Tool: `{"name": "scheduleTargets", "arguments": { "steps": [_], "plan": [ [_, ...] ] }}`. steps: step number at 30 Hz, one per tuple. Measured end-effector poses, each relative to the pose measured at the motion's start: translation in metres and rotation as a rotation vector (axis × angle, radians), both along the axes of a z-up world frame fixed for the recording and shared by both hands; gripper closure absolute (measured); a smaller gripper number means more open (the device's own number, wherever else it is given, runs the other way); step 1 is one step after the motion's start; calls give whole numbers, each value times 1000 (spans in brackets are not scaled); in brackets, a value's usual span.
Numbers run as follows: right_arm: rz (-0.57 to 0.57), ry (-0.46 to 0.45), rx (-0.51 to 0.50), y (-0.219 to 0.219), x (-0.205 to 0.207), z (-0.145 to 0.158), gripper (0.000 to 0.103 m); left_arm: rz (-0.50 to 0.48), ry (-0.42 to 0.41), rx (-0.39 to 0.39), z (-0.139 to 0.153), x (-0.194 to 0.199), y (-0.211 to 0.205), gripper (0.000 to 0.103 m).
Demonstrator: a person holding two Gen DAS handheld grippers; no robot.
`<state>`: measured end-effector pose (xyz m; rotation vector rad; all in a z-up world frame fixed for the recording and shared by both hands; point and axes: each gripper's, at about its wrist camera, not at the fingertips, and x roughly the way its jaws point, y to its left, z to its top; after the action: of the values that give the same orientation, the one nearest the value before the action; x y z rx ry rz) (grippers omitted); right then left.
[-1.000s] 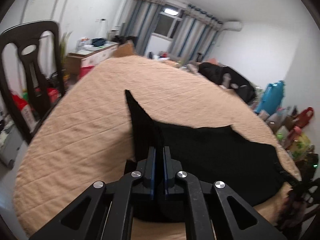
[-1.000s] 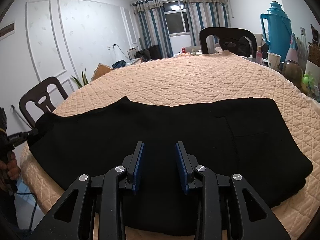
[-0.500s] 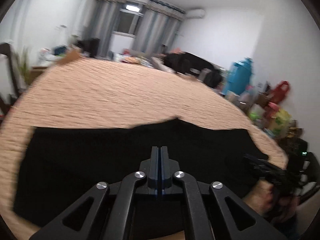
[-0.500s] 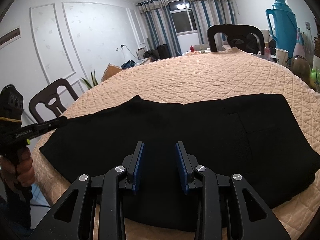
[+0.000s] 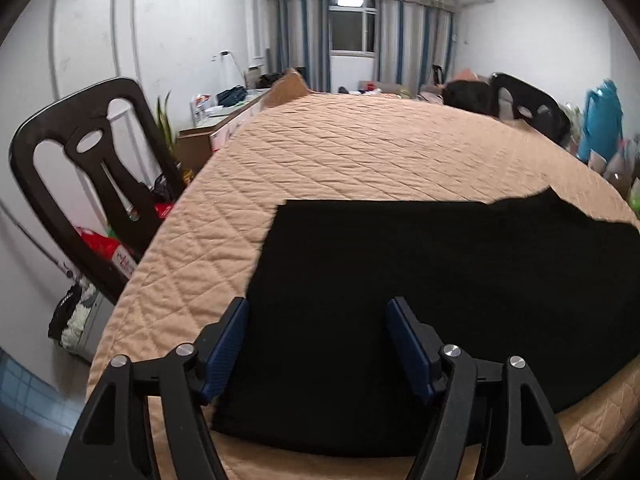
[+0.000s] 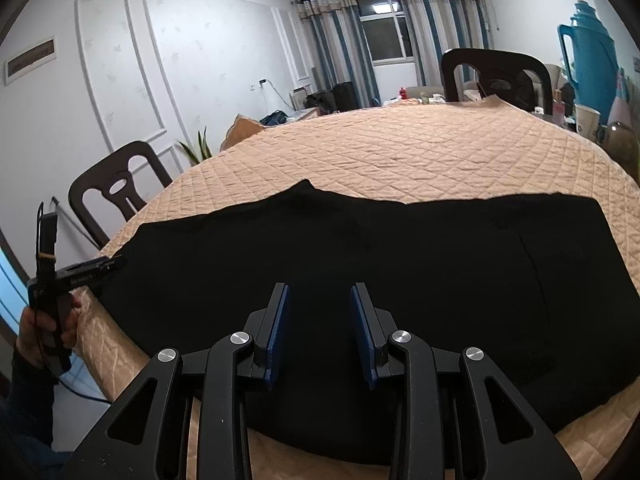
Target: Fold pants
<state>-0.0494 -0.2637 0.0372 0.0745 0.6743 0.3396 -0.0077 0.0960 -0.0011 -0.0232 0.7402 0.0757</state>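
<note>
The black pants (image 6: 360,264) lay flat across the near side of the round desk (image 6: 400,152), which was covered in a quilted tan cloth. The left gripper (image 5: 318,312) hung over their left end, its jaws opening wide with nothing pinched between them. The right gripper (image 6: 318,300) hovered above the middle of the fabric, its jaws partly apart and empty. Dark chairs (image 5: 80,184) stood around the desk.

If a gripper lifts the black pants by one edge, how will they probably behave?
The pants lie flat and follow the quilted cover, so they are probably floppy and will drape, not stay stiff. They look thin, so likely light. The cover's stitched texture may grip them, so pushing could bunch them rather than slide them.
</note>
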Motion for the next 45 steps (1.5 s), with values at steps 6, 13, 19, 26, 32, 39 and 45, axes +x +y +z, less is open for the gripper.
{"name": "scheduleTargets", "arguments": {
  "steps": [6,13,19,26,32,39,45],
  "plan": [
    [16,-8,8,2,-2,1,71,-14,4,-71,1,-2,-3,84],
    [14,-4,24,-1,-1,0,71,-36,-2,-248,13,0,4,95],
    [19,-3,55,-3,-1,3,71,-213,-64,-392,42,5,-45,95],
    [25,34,138,-11,2,-1,71,-471,44,-453,26,29,-146,95],
    [45,92,219,-15,7,-10,71,-569,119,-461,10,22,-168,83],
    [131,183,326,4,21,-19,62,-430,-53,-435,42,7,-110,59],
    [188,247,241,38,38,-25,61,-311,-34,-391,22,11,-78,59]
  ]
}}
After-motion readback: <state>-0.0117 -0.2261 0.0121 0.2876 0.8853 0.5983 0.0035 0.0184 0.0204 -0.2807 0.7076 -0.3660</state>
